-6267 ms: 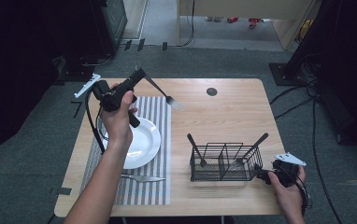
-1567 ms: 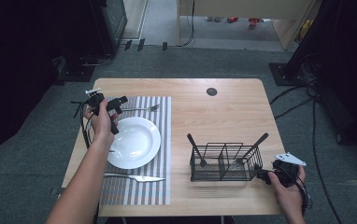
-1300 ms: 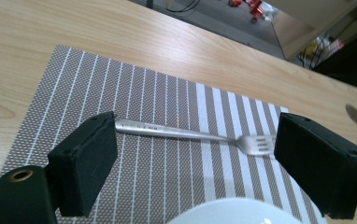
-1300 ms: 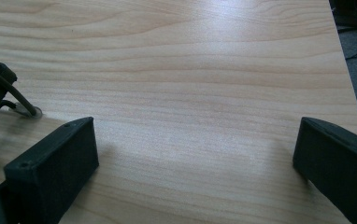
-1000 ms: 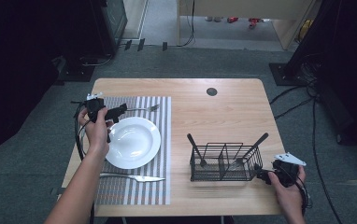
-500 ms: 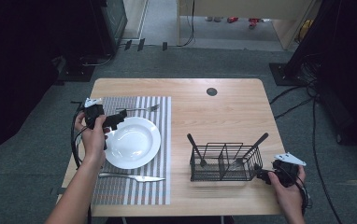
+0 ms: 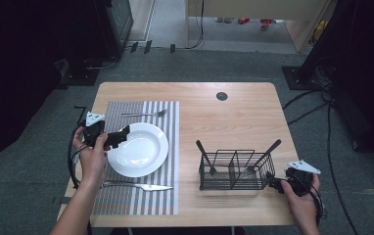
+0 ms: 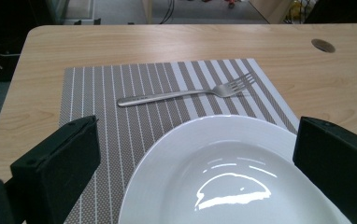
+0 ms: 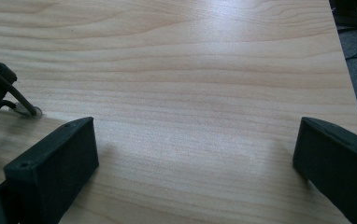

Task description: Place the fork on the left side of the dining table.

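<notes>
The fork [image 8: 186,93] lies flat on the striped placemat [image 8: 97,93], just beyond the far rim of the white plate [image 8: 232,172], its tines pointing toward the bare wood and nothing gripping it. The left gripper [image 7: 110,138] hovers at the plate's near-left edge with its jaws spread wide and empty, the plate's rim sitting between them in the left gripper view. A knife [image 7: 138,185] rests on the placemat on the person's side of the plate. Over to the right, a black wire caddy [image 7: 236,169] stands on the wooden table [image 7: 234,122] with utensils leaning in its compartments, and the right gripper [image 7: 279,184] rests just beside its right end, jaws likewise spread and holding nothing. The place setting looks close to laid out. One risk is that the left gripper, so near the plate, clips the rim when it moves and shoves the plate into the fork, knocking it askew. On the other side, a careless move by the right gripper could snag the caddy's wire and drag or tip it.
</notes>
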`<state>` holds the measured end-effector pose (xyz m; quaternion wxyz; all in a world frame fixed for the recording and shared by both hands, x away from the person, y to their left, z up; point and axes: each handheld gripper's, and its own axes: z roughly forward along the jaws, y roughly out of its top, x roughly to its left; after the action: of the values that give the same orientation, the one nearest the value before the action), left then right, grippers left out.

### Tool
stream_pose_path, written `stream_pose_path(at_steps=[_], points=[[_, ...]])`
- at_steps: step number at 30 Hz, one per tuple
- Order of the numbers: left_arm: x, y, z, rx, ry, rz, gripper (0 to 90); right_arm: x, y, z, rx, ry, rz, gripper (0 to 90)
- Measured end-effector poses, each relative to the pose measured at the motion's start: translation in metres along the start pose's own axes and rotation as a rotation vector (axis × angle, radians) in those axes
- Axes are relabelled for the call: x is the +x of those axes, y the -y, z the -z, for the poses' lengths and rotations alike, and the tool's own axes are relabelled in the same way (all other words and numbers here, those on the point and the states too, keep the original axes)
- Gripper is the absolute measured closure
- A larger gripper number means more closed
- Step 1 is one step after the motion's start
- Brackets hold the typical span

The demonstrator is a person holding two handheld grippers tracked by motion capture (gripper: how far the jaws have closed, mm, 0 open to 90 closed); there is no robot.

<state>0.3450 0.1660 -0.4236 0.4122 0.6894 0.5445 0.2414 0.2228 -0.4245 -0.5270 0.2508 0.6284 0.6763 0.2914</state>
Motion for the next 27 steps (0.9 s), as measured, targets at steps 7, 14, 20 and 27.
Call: stream_pose_path(at_steps=[7, 14, 20, 27], points=[[0.006, 0.016, 0.009, 0.002, -0.015, -0.005, 1.2, 0.000, 0.000, 0.000, 0.000, 0.000, 0.000, 0.0], [0.015, 0.035, 0.023, 0.006, -0.013, -0.008, 1.2, 0.000, 0.000, 0.000, 0.000, 0.000, 0.000, 0.0], [0.022, 0.054, 0.033, 0.015, -0.003, 0.000, 1.2, 0.000, 0.000, 0.000, 0.002, 0.001, 0.000, 0.0], [0.030, 0.073, 0.044, 0.029, -0.015, -0.001, 1.2, 0.000, 0.000, 0.000, 0.002, 0.001, 0.001, 0.0]])
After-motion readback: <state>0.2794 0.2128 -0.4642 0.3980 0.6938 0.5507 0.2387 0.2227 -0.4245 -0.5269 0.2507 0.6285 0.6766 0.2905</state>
